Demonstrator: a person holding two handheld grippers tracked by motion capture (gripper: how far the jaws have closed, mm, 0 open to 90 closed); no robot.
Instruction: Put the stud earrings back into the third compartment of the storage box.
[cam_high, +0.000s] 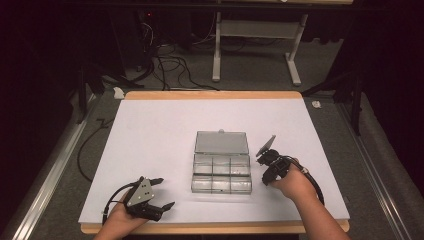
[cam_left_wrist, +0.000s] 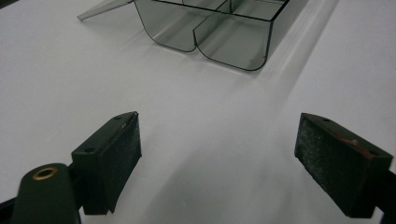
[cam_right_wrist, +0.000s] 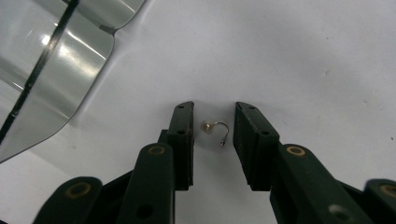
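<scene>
Pearl earring (cam_right_wrist: 215, 130) on thin curved hook, loose between narrowed right claw (cam_right_wrist: 213, 125); left claw (cam_left_wrist: 217, 151) wide

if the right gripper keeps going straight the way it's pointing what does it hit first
Probably the small pearl earring lying on the white table sheet. It sits between the open jaws of the right gripper, untouched by either pad. The clear compartment box lies off to one side of that line.

The pearl earring (cam_right_wrist: 208, 127) pairs a glossy pale bead with a thin shiny metal hook. The compartment box (cam_high: 221, 172) is clear, smooth, glossy plastic. The right tongs (cam_right_wrist: 214, 140) are matt black plastic with brass-coloured rivets; the left tongs (cam_left_wrist: 217, 161) carry rough, grainy pads. The bench (cam_high: 150, 130) top looks matt white, edged in wood
</scene>
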